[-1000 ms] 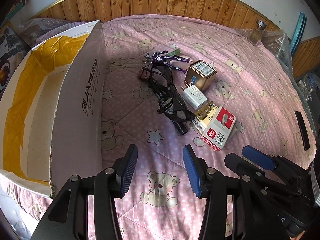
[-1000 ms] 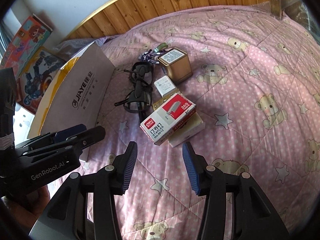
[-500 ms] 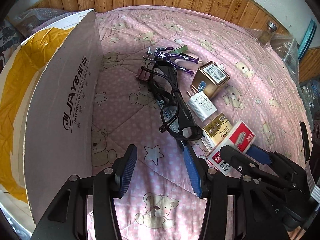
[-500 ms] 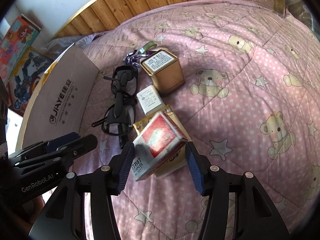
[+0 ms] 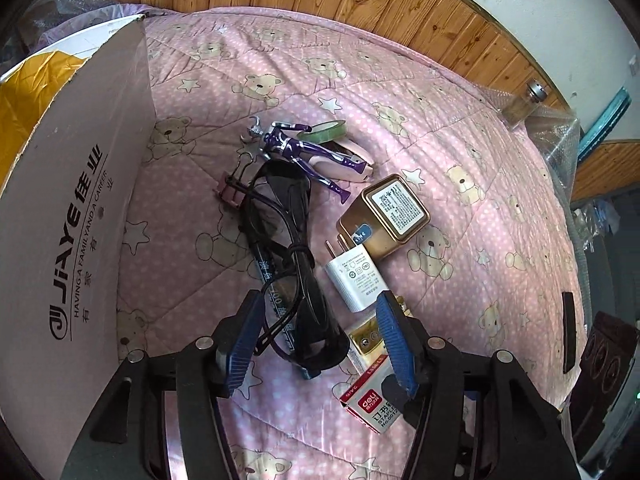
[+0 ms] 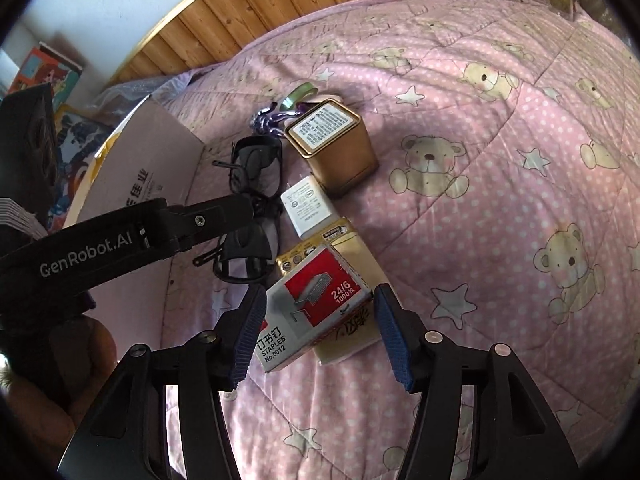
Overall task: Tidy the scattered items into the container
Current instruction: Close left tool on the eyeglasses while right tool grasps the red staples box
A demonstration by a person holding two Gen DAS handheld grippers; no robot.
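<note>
Two grippers work side by side over the pink quilt [image 5: 460, 128]. The left gripper [image 5: 320, 340] is spread wide, its blue pads straddling the near end of the black glasses [image 5: 296, 276], apparently lined up to close on the frame; no pad touches it yet. The right gripper [image 6: 320, 332] is equally wide, its pads flanking the red-and-white staples box [image 6: 308, 308], which lies tilted on a flat gold packet [image 6: 352, 256], a raised perch that should make it easy to pinch. From the glasses, a white charger [image 5: 356, 276] sits at 3 o'clock, a gold tin [image 5: 384, 216] at 1 o'clock, and a purple figure [image 5: 304, 152], green tape roll [image 5: 324, 130] and binder clip [image 5: 232, 192] around 12 o'clock. The cardboard box [image 5: 76, 216] stands at 9 o'clock with its flap raised; its yellow-lined interior is mostly hidden, so its contents cannot be told.
</note>
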